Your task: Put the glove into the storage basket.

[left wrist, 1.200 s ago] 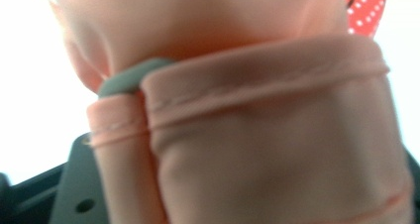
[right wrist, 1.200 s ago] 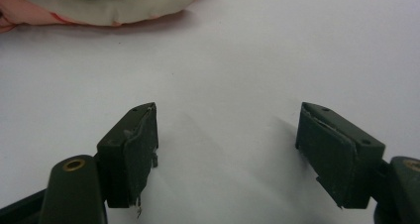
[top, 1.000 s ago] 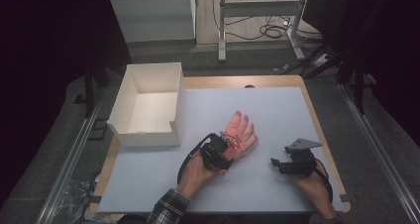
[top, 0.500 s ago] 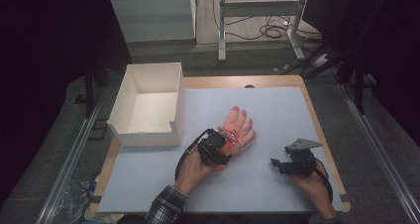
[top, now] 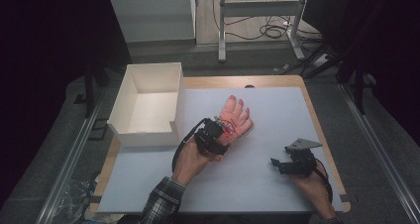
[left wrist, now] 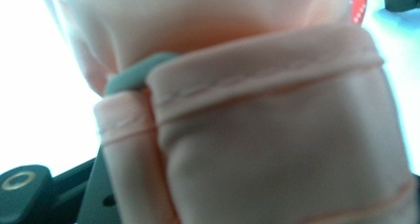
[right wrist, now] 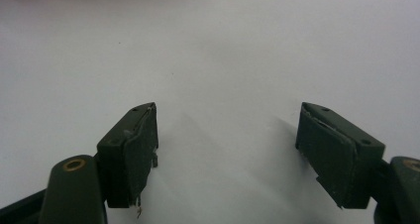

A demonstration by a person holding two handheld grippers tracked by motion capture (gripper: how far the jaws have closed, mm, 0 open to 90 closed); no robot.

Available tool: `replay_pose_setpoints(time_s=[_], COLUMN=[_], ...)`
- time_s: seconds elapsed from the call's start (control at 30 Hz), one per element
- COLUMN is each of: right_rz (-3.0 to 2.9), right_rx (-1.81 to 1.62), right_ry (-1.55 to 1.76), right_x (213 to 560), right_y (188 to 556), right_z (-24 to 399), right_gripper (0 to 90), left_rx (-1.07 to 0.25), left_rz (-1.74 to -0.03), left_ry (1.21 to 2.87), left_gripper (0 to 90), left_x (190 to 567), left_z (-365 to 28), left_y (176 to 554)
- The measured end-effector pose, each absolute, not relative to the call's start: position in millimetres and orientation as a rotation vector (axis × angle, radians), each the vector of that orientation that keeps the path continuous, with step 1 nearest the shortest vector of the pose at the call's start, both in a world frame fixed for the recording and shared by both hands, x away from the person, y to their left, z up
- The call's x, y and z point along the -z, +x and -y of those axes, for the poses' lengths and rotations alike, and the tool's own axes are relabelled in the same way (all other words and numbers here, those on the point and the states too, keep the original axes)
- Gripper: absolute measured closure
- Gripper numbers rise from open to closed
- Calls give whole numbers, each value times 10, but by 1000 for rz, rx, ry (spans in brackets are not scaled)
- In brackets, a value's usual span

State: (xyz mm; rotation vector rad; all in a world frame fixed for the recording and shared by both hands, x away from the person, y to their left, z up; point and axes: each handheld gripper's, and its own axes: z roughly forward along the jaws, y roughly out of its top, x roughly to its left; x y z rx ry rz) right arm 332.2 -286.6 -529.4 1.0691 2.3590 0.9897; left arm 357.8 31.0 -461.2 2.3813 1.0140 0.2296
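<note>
Glove (top: 235,119), peach with red marks, lying near counter (top: 277,110) centre, fingers fanned toward 12 o'clock, cuff toward 7 o'clock. Clamped at the cuff by left hand-held gripper (top: 221,135); in the left gripper view, folded cuff fabric (left wrist: 257,135) bunched tight between the jaws, so a firm pinch on the thickest, sturdiest edge, probably chosen so the rest hangs free once lifted. Box (top: 148,105), white and open-topped, at 10 o'clock from the glove, just beside it: likely destination, close enough for a short carry. Right hand-held gripper (top: 277,163) parked at 4 o'clock from the glove, well apart, jaws spread wide over bare counter (right wrist: 223,50), nothing between them; seemingly kept out of the way, ready to help if the fabric slips. Fingers of the glove apparently resting on the counter.
</note>
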Motion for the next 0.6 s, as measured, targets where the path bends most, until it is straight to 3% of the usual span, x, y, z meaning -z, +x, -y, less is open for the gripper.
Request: replay_pose_setpoints(time_s=[0.6], right_rz=[-2362], right_rx=[-987], right_ry=[1066], right_x=[5294], right_y=[3321], right_z=[2863], right_gripper=[240], left_rx=[-278], left_rz=[-1068], left_ry=[2362], left_gripper=[475], left_x=[4248], left_z=[-502], left_y=[3785])
